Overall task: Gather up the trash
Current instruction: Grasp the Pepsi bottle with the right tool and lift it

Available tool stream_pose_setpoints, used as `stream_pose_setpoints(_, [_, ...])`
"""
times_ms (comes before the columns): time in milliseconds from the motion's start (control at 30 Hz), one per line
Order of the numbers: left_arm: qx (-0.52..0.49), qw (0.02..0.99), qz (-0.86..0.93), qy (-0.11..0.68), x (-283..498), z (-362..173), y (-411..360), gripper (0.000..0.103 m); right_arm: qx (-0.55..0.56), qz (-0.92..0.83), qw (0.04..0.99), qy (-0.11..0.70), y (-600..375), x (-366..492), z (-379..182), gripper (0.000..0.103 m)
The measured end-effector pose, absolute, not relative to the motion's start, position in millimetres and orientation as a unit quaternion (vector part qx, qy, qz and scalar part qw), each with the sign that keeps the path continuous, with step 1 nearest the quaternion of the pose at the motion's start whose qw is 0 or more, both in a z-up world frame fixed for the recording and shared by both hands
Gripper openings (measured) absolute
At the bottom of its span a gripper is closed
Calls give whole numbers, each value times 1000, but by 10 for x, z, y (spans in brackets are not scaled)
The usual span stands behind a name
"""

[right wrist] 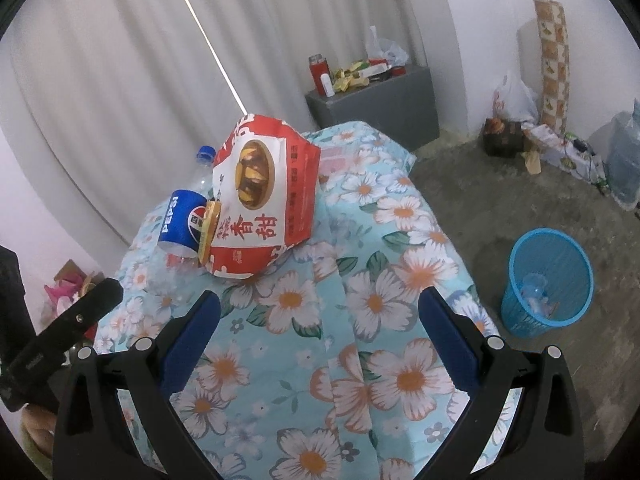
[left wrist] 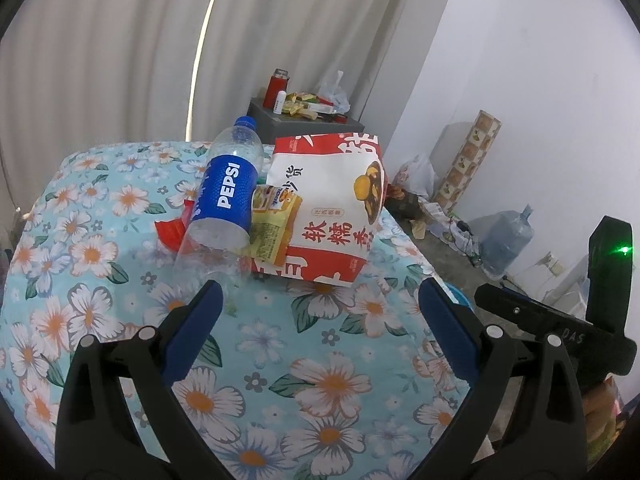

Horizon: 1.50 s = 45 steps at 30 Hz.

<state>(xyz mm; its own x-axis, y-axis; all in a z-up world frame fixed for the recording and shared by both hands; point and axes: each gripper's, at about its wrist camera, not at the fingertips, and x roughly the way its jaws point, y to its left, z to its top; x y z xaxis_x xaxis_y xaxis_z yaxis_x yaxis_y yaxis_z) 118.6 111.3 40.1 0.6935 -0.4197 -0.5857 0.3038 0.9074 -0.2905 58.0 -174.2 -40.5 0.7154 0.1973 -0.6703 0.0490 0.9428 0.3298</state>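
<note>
An empty Pepsi bottle (left wrist: 224, 200) lies on the floral cloth (left wrist: 280, 340), next to a yellow snack wrapper (left wrist: 276, 224) and a large red-and-white snack bag (left wrist: 332, 208). A red wrapper (left wrist: 172, 230) lies under the bottle. My left gripper (left wrist: 320, 312) is open and empty just short of the pile. My right gripper (right wrist: 320, 316) is open and empty, below the bag (right wrist: 264, 196) and bottle (right wrist: 182, 220). A blue mesh bin (right wrist: 548, 280) stands on the floor to the right with clear plastic trash inside.
A grey cabinet (right wrist: 384, 100) by the curtain holds a red flask (right wrist: 319, 72) and wrappers. Bags, a tiled board and a water jug (right wrist: 624, 160) line the far wall. The right gripper's body (left wrist: 560, 320) shows at the left view's right edge.
</note>
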Motion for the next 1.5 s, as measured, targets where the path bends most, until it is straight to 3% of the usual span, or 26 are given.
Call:
stream_pose_setpoints(700, [-65, 931, -161, 321, 1136, 403, 1268, 94, 246, 49, 890, 382, -2385, 701, -455, 96])
stream_pose_setpoints(1033, [-42, 938, -152, 309, 1166, 377, 1352, 94, 259, 118, 876, 389, -2092, 1023, -413, 92])
stream_pose_setpoints(1233, [-39, 938, -150, 310, 1423, 405, 1430, 89, 262, 154, 865, 400, -1855, 1184, -429, 84])
stream_pose_setpoints(1300, [-42, 933, -150, 326, 1566, 362, 1458, 79, 266, 168, 860, 402, -1785, 1212, -434, 78])
stream_pose_setpoints(1500, [-44, 921, -162, 351, 1995, 326, 1518, 77, 265, 190, 848, 418, -1631, 1328, -488, 60])
